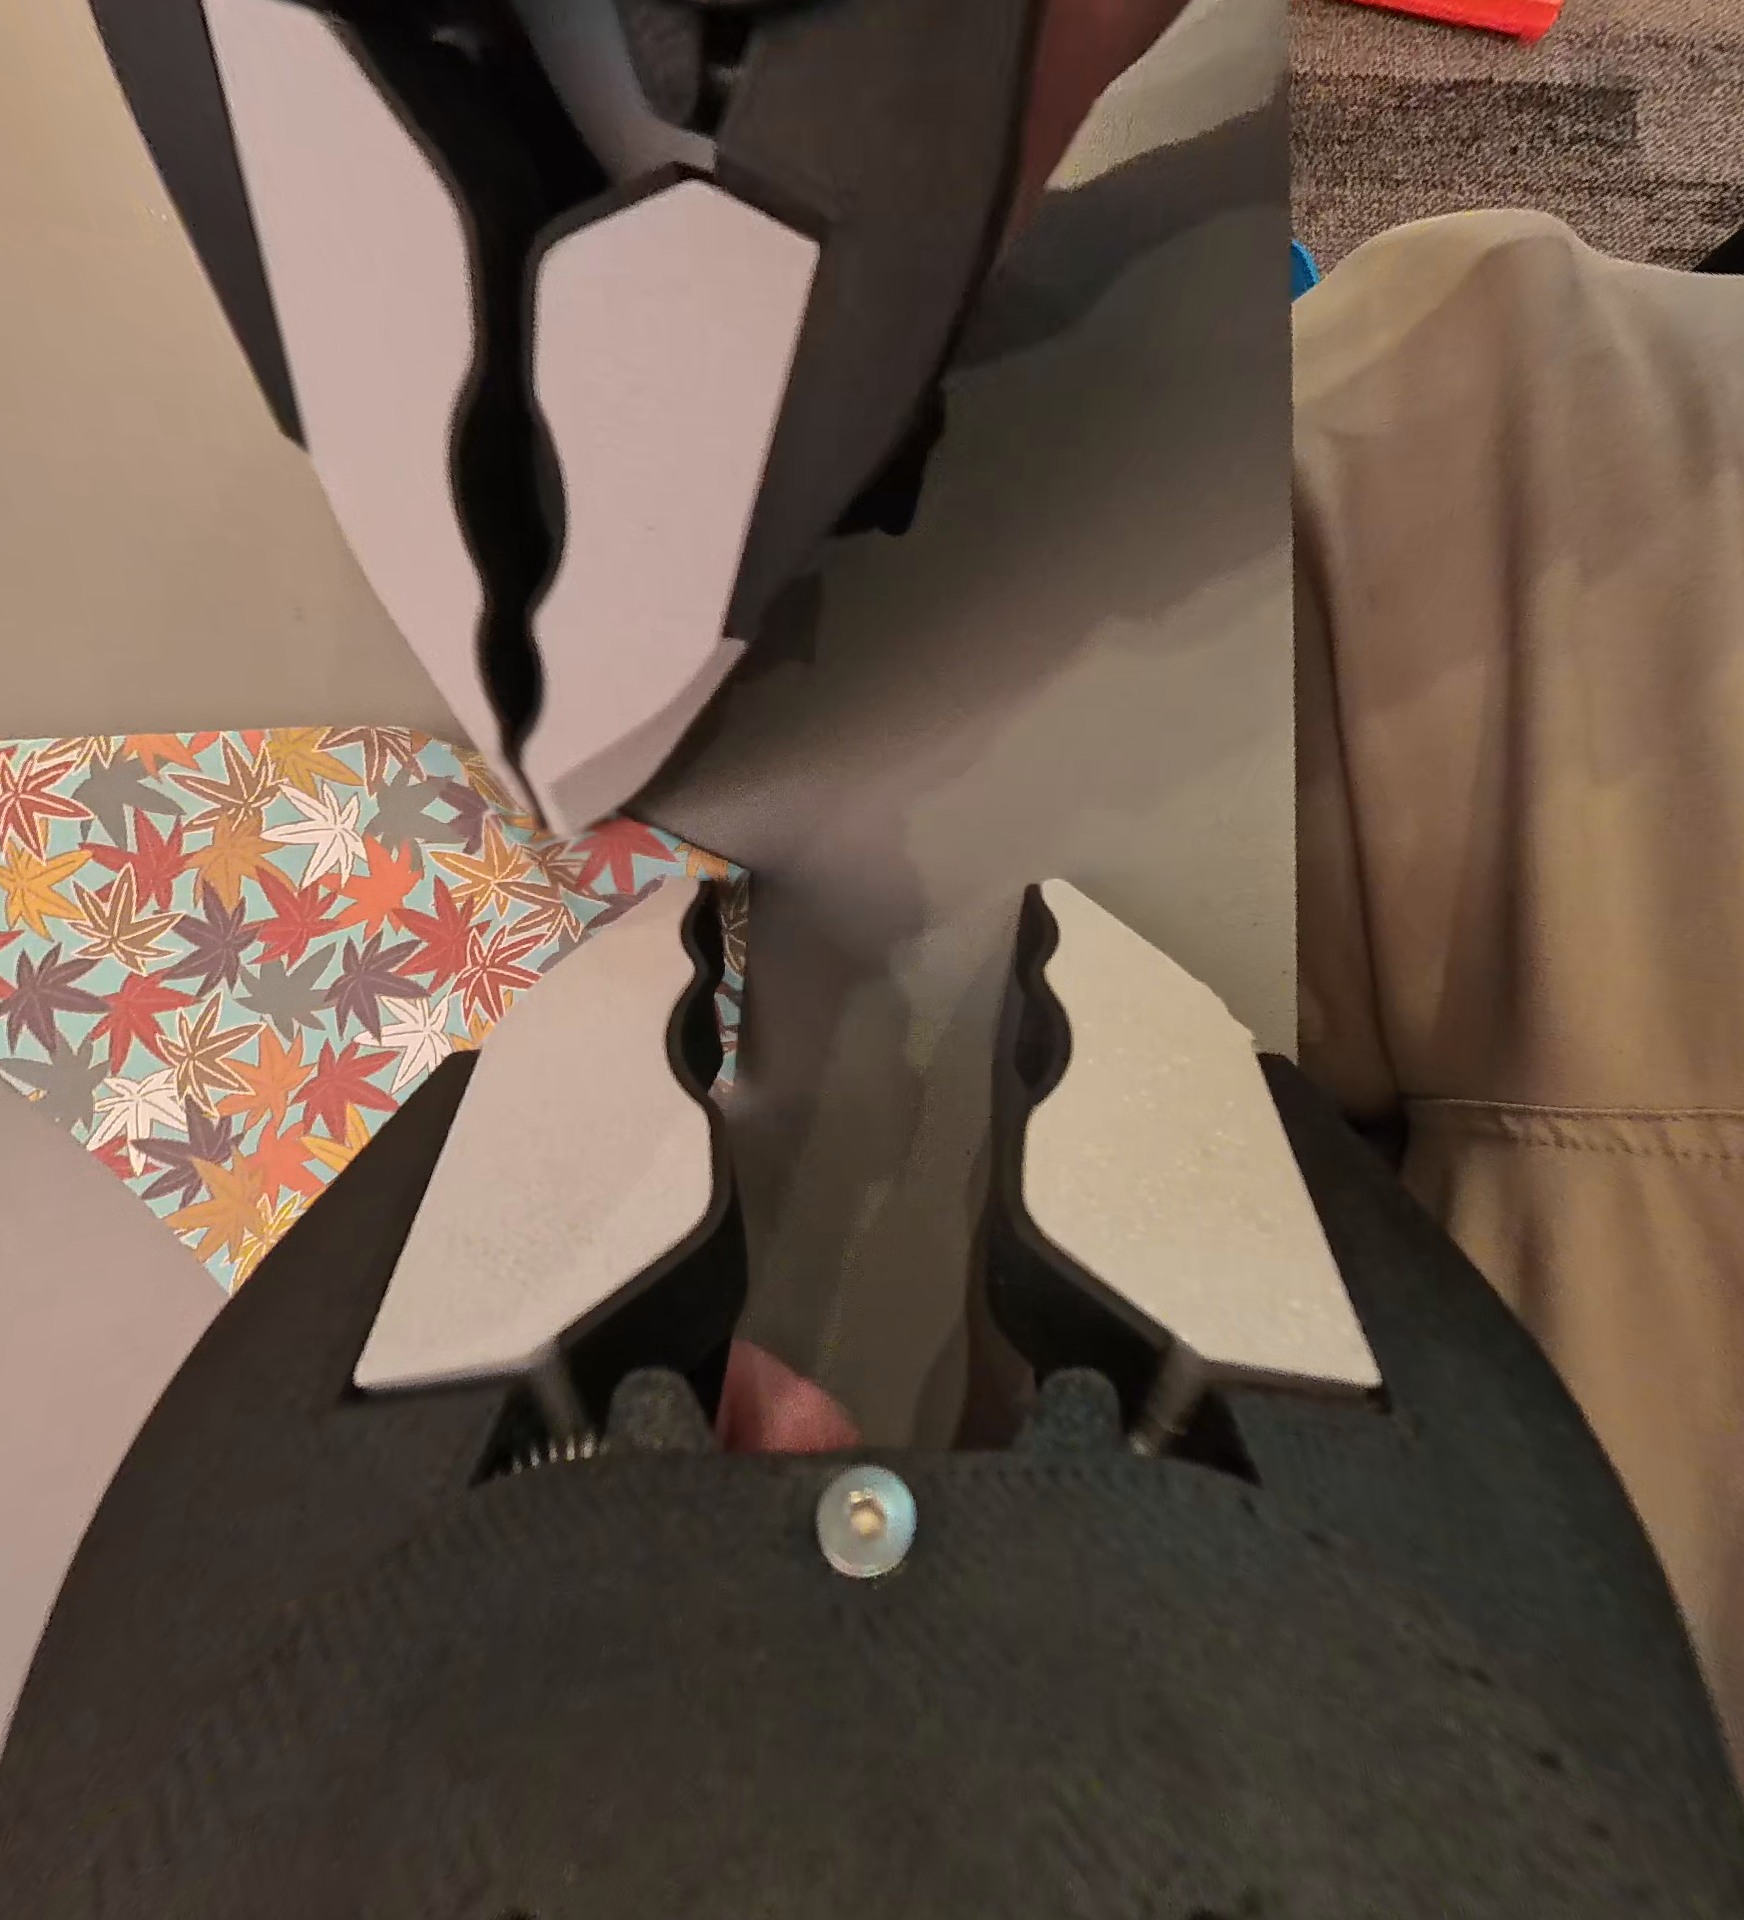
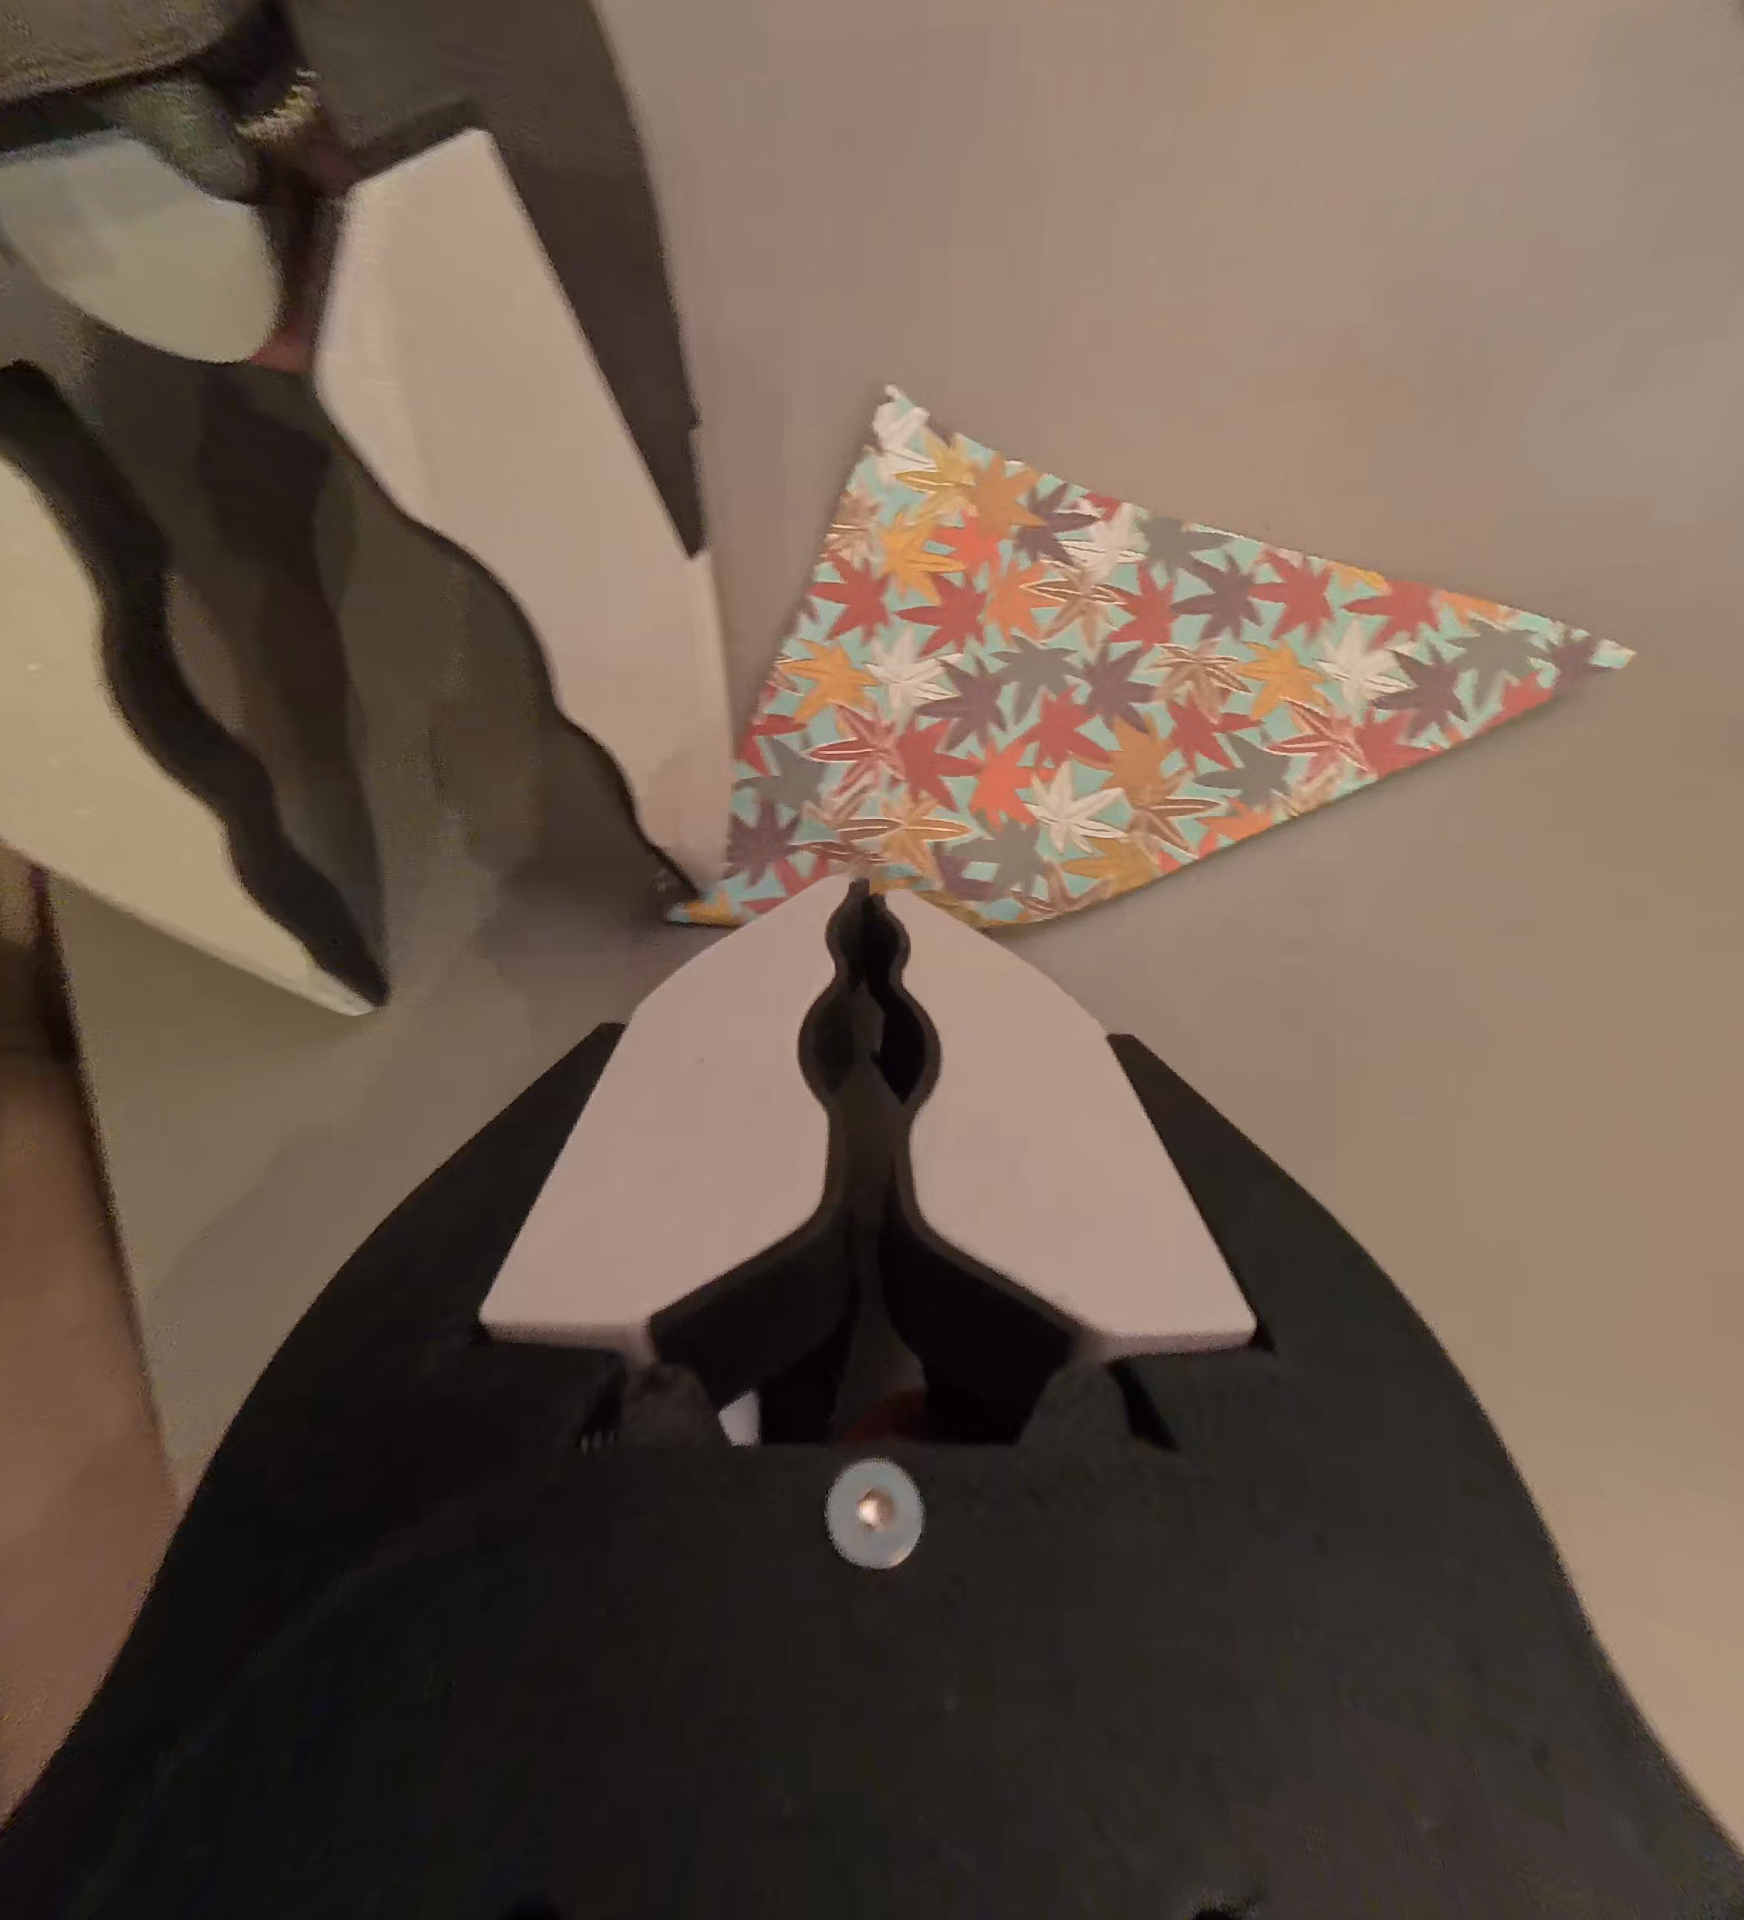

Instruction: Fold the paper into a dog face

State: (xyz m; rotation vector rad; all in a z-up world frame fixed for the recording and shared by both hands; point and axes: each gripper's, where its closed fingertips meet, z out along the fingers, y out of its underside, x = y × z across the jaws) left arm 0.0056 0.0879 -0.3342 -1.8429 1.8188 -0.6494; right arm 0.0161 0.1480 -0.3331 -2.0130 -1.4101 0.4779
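Observation:
The paper (image 1: 224,935) is a folded triangle printed with coloured leaves, lying flat on the table; it also shows in the right wrist view (image 2: 1107,707). My right gripper (image 2: 860,891) is shut, with its tips touching the paper's near edge close to one corner. I cannot tell whether it pinches the paper or only presses on it. In the left wrist view it (image 1: 556,821) comes down from above onto that edge. My left gripper (image 1: 873,904) is open, and one of its fingertips (image 1: 712,914) is over the same corner. It shows at the upper left of the right wrist view (image 2: 525,935).
The grey-beige table (image 2: 1367,312) carries the paper. A person's beige clothing (image 1: 1574,727) is at the table's edge on the right. Beyond it are grey carpet (image 1: 1522,104), a red object (image 1: 1450,16) and a small blue thing (image 1: 1304,270).

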